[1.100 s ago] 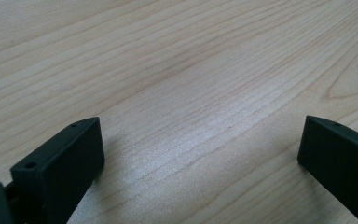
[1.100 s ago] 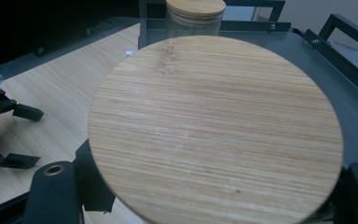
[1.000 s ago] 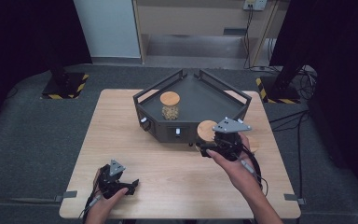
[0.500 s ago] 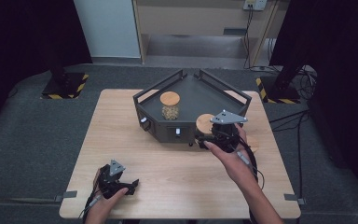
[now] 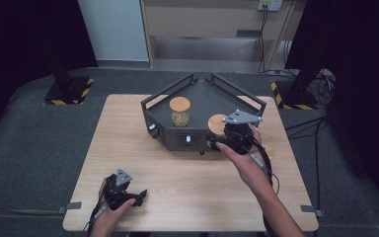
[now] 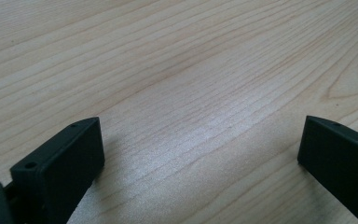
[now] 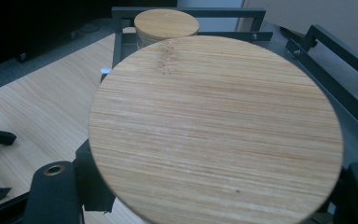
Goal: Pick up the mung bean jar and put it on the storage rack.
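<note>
Bamboo grain covers the round lid [image 7: 214,130] that sits between the jaws of the right claw [image 5: 229,140], and in the right gripper view that lid spreads across most of the frame, its flat top facing the camera while the two black jaws rise at either side of it, clenched on what lies beneath the lid; whether that is a jar body the pictures do not let me tell. From the high view this lid [image 5: 217,123] lies at the near right part of the dark tray [image 5: 202,98], which stands on the far half of the desk [image 5: 187,182], toward its far right corner. A glass jar [image 5: 179,112] with its own bamboo lid stands upright in the same tray, to the left of the held lid and apart from it; through its wall something pale and grainy shows. The right hand [image 5: 244,158] reaches in from the near edge and bears the claw over the tray's near rim, a cable trailing back along the forearm. The left claw [image 5: 123,190] rests near the desk's near left corner, held in the left hand [image 5: 111,215]; in the left gripper view its jaws stand wide apart and released over bare pale wood, with nothing between them.
</note>
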`<state>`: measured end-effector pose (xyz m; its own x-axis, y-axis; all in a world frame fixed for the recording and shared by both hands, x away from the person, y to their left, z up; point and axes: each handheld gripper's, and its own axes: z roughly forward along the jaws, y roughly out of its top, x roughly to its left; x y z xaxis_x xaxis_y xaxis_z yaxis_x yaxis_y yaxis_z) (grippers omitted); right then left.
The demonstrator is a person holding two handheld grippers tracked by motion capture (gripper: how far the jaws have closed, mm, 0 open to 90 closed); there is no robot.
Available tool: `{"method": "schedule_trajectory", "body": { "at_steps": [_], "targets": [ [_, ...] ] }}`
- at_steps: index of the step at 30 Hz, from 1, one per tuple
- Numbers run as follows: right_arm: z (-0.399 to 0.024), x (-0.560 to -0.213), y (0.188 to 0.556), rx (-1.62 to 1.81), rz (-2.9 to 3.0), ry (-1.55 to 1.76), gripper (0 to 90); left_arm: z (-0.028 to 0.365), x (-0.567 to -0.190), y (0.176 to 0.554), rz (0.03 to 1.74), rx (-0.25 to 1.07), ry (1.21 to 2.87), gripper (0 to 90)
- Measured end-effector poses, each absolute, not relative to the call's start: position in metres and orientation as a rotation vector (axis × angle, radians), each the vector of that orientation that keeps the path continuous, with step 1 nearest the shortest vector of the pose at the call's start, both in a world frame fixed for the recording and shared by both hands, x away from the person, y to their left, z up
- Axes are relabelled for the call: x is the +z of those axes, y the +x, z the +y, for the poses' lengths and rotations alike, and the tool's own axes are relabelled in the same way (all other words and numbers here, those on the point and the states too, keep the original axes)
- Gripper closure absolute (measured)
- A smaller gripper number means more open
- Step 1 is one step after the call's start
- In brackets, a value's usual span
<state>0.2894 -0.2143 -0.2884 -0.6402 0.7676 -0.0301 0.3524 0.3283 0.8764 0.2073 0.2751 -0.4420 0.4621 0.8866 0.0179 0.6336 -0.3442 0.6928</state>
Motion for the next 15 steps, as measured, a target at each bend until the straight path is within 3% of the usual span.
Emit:
{"method": "schedule_trajectory", "body": {
  "at_steps": [15],
  "targets": [
    [-0.208,-0.277,0.305,1.245,2.146,0.989,25.3,0.275,-0.442,0.207,1.258,0.531,2.094,0.0]
  ]
}}
